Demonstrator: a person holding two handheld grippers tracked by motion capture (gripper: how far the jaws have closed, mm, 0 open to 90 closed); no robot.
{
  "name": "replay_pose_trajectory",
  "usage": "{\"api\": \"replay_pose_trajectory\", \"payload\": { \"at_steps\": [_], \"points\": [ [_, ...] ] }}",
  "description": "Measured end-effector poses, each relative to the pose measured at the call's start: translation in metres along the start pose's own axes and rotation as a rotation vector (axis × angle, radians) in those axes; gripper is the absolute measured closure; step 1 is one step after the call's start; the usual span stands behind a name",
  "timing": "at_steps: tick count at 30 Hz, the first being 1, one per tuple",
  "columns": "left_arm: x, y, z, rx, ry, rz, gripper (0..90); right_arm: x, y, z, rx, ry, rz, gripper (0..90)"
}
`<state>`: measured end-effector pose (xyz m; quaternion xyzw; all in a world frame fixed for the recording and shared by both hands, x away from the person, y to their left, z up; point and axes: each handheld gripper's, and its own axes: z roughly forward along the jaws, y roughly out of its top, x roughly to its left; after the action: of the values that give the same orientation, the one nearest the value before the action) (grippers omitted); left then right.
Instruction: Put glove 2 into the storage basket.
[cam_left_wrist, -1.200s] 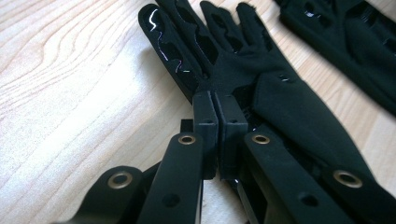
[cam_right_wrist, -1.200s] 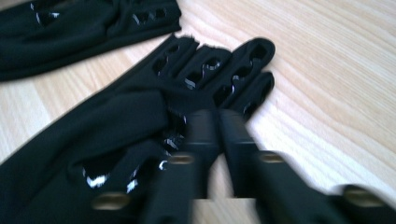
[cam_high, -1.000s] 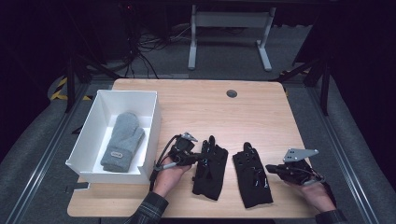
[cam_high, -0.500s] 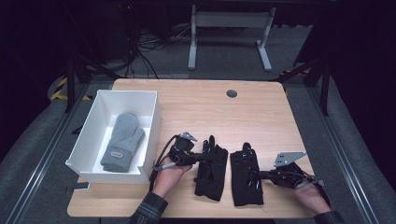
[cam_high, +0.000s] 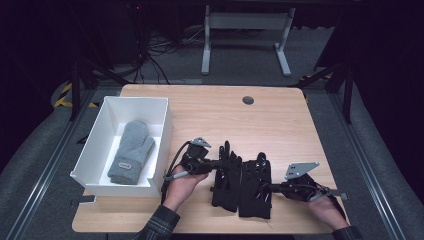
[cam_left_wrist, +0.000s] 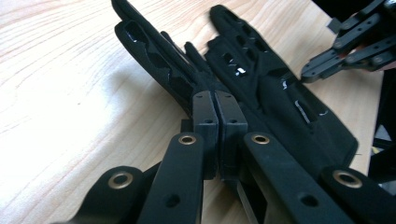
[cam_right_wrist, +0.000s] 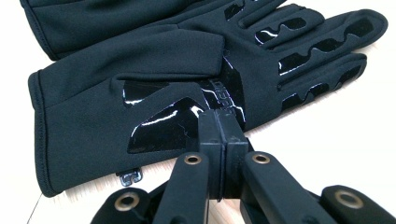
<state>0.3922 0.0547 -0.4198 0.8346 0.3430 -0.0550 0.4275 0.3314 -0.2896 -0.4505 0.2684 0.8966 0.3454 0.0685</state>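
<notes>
black jaws of the right gripper (cam_high: 272, 188) pressed together at the front edge of the table (cam_high: 280, 120), tips against the right glove (cam_high: 255, 186), apparently pinching its edge. just left, left glove (cam_high: 227, 175) flat on the wood, touching its mate side by side, fingers pointing away. left gripper (cam_high: 216, 163) clenched on that glove's near-left edge, fabric between the pads. farther left, white box (cam_high: 95, 145) at the table's left side, with a grey mitten (cam_high: 131, 152) inside. beyond, bare wood and a small round grommet (cam_high: 248, 100).
</notes>
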Motion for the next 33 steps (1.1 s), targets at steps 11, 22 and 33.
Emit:
{"api": "replay_pose_trajectory", "payload": {
  "at_steps": [11,22,33],
  "points": [
    [-0.006,0.005,-0.004,-0.003,-0.089,0.005,89.2,0.004,0.007,0.008,0.004,0.017,-0.014,90.0],
    [-0.014,0.011,-0.001,-0.019,-0.133,0.023,89.2,0.012,0.018,0.018,-0.001,0.040,-0.034,90.0],
    [-0.024,0.014,0.015,0.009,-0.180,0.046,89.2,0.025,0.034,0.035,-0.012,0.079,-0.065,90.0]
  ]
}}
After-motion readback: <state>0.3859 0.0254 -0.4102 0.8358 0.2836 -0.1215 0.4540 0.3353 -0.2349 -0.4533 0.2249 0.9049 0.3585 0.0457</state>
